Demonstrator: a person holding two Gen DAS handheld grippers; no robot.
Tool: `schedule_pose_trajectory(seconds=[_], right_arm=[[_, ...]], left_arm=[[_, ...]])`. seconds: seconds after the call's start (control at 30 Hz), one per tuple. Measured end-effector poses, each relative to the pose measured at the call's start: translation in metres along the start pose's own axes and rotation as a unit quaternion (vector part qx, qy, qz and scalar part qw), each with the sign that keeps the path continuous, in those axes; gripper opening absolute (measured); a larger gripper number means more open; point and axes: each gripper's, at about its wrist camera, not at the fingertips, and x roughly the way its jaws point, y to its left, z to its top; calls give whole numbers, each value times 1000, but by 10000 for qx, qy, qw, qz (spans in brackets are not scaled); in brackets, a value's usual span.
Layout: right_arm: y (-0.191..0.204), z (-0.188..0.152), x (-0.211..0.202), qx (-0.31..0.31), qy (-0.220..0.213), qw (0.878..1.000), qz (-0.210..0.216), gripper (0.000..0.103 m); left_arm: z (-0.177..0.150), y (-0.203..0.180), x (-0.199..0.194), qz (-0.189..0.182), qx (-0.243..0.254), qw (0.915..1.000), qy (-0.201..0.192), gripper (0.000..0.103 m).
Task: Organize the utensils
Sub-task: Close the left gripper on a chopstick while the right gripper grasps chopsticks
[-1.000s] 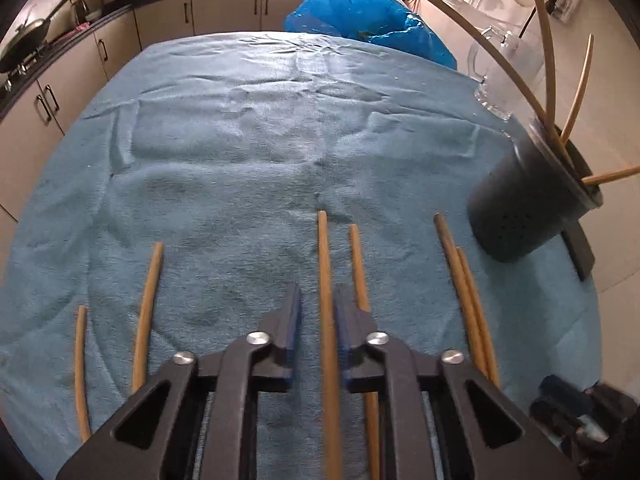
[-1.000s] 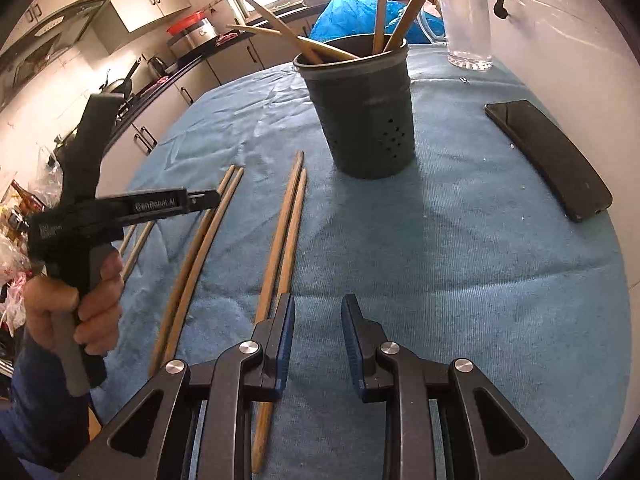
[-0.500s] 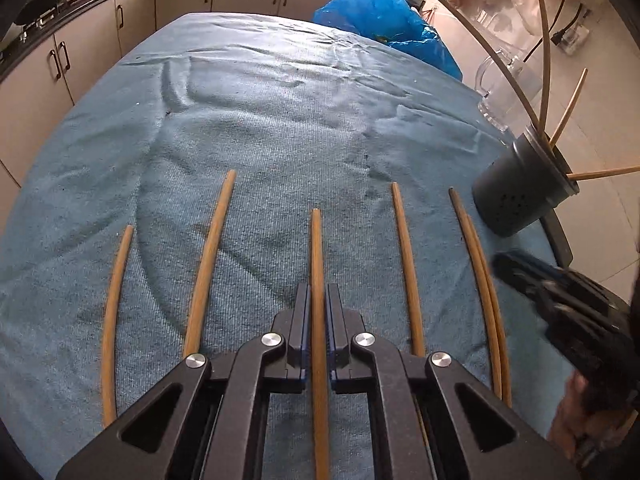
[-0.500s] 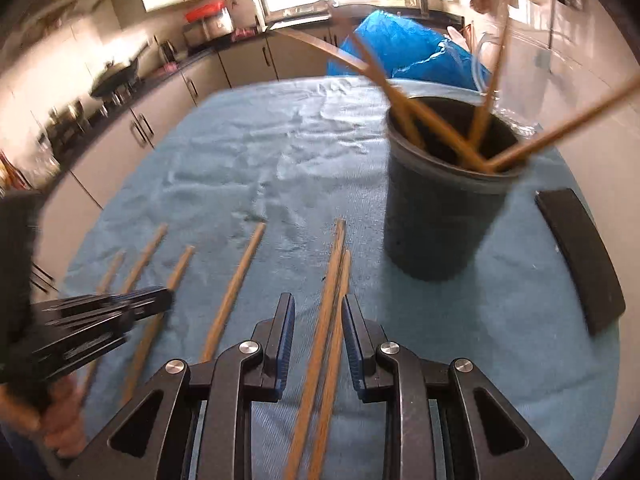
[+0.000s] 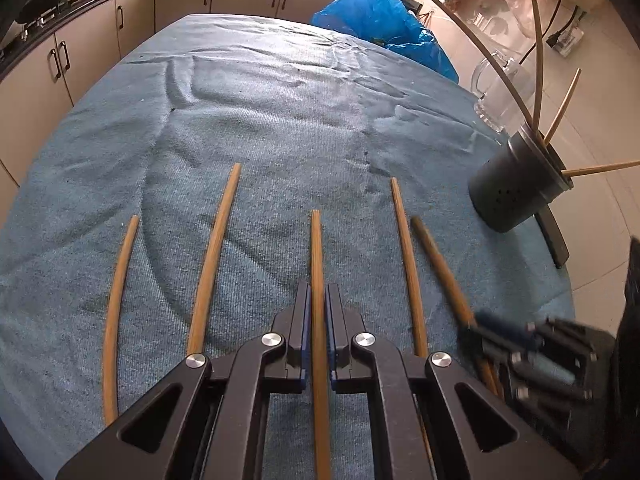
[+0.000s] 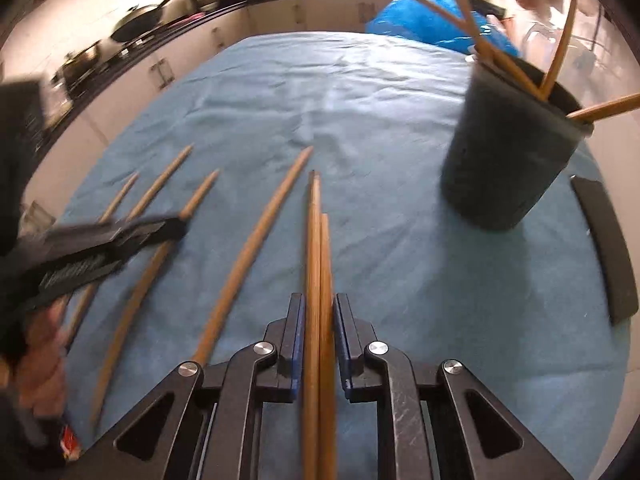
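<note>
Several wooden chopsticks lie side by side on the blue towel. My left gripper is shut on the middle chopstick, low over the towel. In the right wrist view, my right gripper straddles a pair of chopsticks. Its jaws are closing, with thin gaps still showing beside the pair. A dark grey holder with several chopsticks in it stands to the right. The left gripper shows at the left of the right wrist view, and the right gripper is blurred at the lower right of the left wrist view.
A black phone lies at the towel's right edge behind the holder. A glass jug and a blue plastic bag sit at the far right corner. Kitchen cabinets run along the left.
My right gripper slid left from bare towel onto the pair of chopsticks, and its jaws narrowed around them. My left gripper shifted sideways and stays clamped on the middle chopstick.
</note>
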Motion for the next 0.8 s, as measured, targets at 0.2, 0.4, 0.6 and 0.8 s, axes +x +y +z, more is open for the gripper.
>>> schedule_pose_trajectory(seconds=[0.2, 0.4, 0.6, 0.8], right_arm=[[-11, -3, -8, 203, -3, 9993, -310, 16], [-18, 5, -17, 365, -157, 9978, -522, 16], [-15, 34, -16, 184, -371, 9985, -355, 16], [-11, 61, 14, 161, 5, 9996, -229, 16]], left_arm=[[-2, 3, -2, 23, -74, 10000, 16, 7], [-4, 4, -3, 34, -81, 10000, 21, 7], [-4, 3, -2, 58, -56, 10000, 1, 7], [1, 0, 0, 94, -9, 9999, 109, 7]])
